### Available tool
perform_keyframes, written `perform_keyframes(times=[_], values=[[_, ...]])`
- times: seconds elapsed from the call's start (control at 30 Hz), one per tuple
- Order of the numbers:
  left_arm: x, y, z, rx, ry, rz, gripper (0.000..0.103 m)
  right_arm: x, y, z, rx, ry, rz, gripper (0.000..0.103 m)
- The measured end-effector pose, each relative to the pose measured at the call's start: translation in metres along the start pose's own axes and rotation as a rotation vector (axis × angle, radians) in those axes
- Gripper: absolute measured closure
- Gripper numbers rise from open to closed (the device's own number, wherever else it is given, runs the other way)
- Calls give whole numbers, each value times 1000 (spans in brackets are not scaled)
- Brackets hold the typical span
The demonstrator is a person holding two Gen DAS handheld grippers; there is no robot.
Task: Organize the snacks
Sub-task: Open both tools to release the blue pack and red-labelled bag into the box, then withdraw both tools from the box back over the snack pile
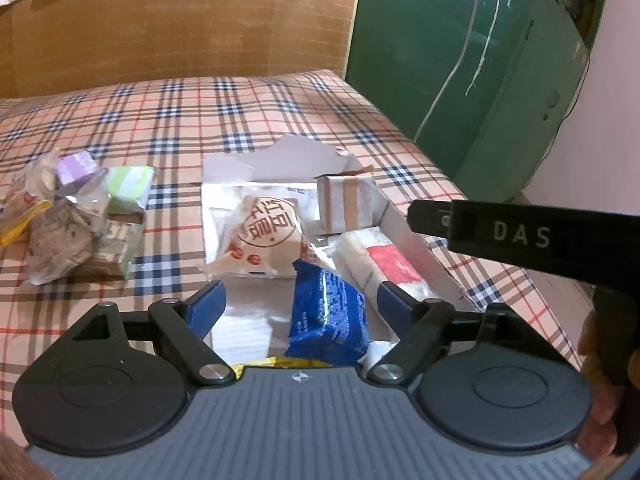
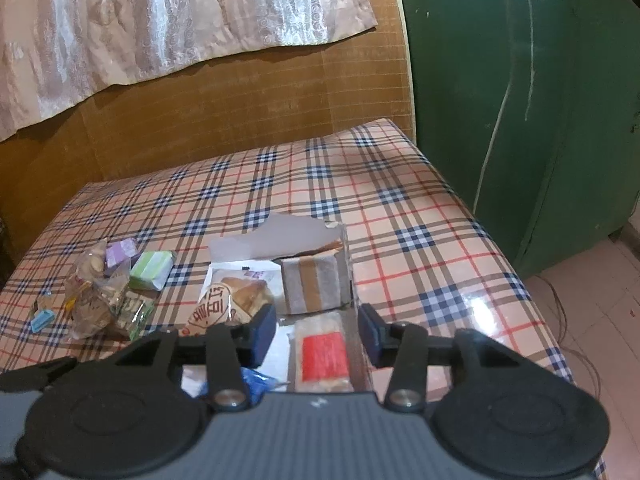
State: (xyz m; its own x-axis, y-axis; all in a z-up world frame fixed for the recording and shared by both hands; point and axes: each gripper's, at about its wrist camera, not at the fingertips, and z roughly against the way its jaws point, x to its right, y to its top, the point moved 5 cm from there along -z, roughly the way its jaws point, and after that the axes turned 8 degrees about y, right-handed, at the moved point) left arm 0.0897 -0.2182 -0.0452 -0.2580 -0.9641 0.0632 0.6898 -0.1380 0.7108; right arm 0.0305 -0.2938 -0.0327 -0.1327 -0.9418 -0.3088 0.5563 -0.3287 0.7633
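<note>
An open white cardboard box (image 1: 416,240) lies on the plaid table. In it lie a red-bean bun packet (image 1: 264,236), a brown-striped packet (image 1: 346,204), a white packet with a red label (image 1: 384,268) and a blue packet (image 1: 328,316). My left gripper (image 1: 302,300) is open just above the blue packet, its jaws standing on either side without touching. My right gripper (image 2: 318,334) is open over the white red-label packet (image 2: 324,354). The box (image 2: 280,240), the bun packet (image 2: 224,304) and the striped packet (image 2: 314,284) also show in the right wrist view. A pile of loose snacks (image 1: 80,216) lies left of the box.
The loose pile (image 2: 104,292) includes a green packet (image 2: 152,270) and a purple one (image 2: 120,250). A plaid cloth (image 2: 400,220) covers the table. A brown cardboard wall (image 1: 180,32) stands behind and a green cabinet (image 1: 460,60) at the right, past the table edge.
</note>
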Motion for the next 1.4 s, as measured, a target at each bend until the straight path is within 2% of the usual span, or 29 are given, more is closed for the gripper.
perform_keyframes(times=[0.2,0.43,0.93,1.4], values=[[-13,2,14,27,40,17,0,-10,1,11,23,9,6,51],[-44,-6,31,31,85,78,0,-27,-3,18,22,24,13,47],[-108,-28,66,21,204,142,0,-73,-24,20,-14,74,42,36],[-136,-33,89,31,280,162,0,-108,-29,24,-20,105,80,22]])
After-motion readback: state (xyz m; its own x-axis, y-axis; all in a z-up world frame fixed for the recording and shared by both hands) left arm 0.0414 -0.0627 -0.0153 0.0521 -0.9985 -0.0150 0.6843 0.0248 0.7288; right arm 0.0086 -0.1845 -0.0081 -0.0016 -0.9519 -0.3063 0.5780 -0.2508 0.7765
